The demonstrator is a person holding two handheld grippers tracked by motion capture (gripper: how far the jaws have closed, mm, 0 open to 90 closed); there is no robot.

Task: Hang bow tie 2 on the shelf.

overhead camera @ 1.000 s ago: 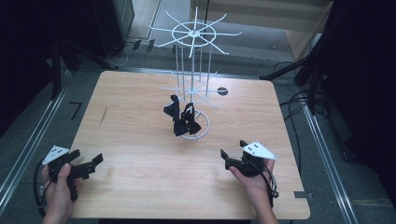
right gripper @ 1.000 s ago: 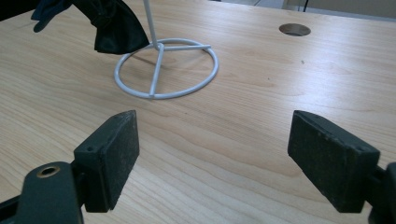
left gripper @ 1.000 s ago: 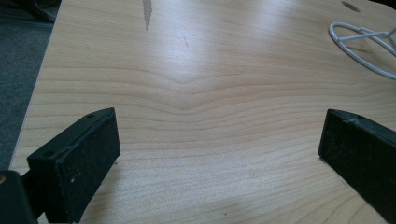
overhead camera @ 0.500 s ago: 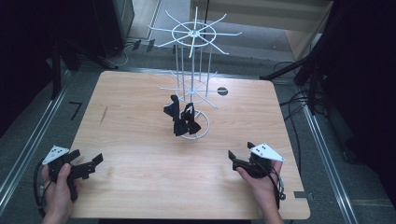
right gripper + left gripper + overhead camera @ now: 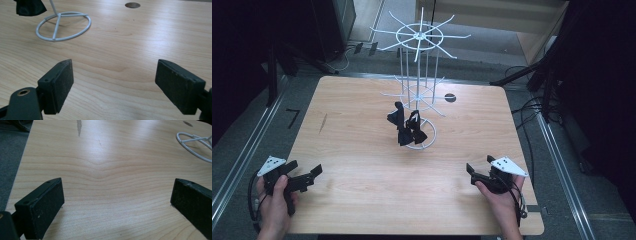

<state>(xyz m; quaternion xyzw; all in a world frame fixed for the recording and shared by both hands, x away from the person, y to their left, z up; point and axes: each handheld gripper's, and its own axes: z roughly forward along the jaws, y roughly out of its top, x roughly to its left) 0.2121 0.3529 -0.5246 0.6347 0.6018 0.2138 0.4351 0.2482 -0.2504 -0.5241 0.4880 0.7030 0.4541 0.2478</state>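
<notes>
A white wire display stand [image 5: 417,75] rises from the middle of the wooden table [image 5: 362,150]. Several black bow-shaped pieces [image 5: 406,128] hang from its lower arms, just above its ring base [image 5: 430,136]. My left gripper [image 5: 304,171] is held at the near left corner, open, with only bare wood between its pads [image 5: 47,202]. Near the front right edge, my right gripper [image 5: 478,170] is open too and holds nothing. In the right gripper view the ring base [image 5: 62,26] and one black piece [image 5: 28,7] lie beyond the fingertips [image 5: 63,80].
A small dark round hole [image 5: 450,97] marks the table behind the stand, seen also as the hole [image 5: 132,5] in the right gripper view. Metal rails [image 5: 247,150] run along both table sides. Cables [image 5: 532,107] lie on the floor at the right.
My right gripper has drifted a little to the right and toward the near edge. The left gripper and the stand have stayed put.
</notes>
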